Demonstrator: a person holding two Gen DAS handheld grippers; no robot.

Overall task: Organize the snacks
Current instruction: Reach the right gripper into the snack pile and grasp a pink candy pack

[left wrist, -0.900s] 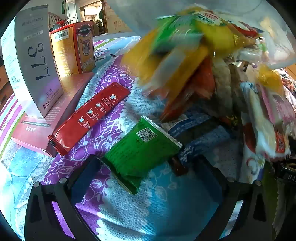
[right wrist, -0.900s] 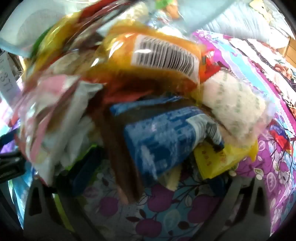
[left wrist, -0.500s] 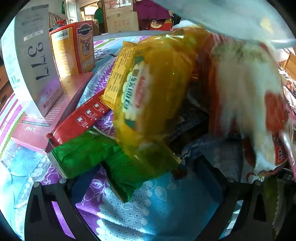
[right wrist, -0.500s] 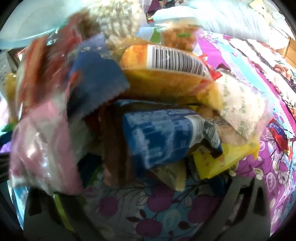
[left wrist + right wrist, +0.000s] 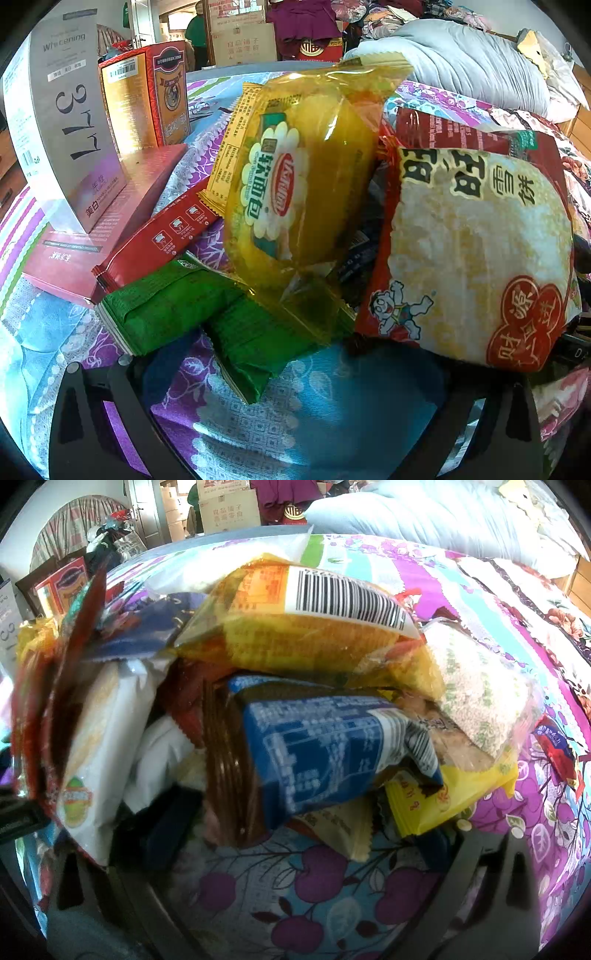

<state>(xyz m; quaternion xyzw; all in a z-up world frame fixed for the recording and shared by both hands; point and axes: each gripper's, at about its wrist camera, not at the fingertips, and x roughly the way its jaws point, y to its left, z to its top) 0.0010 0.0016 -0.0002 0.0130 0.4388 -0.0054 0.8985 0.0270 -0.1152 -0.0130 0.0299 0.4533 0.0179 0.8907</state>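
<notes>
Since the earlier frames, the falling snacks have come to rest in a heap on the bed, and the blur seen then has cleared. Both claws are spread fully wide and nothing is gripped by either.

In the left wrist view, the left claw is held over bare patterned bedsheet. Just ahead of its fingers, two green packets are lying flat. Above these, a yellow soft-bread packet is propped upright, and a rice-cracker packet is leaning beside it, nearest the right finger. A long red packet is resting against a flat pink box, on which a grey box and an orange box are standing.

In the right wrist view, the right claw is positioned before the same heap. A blue wafer packet is located directly ahead of its gap, under a yellow barcoded packet. A white packet is situated beside the left finger, and a flat yellow sachet near the right finger.
</notes>
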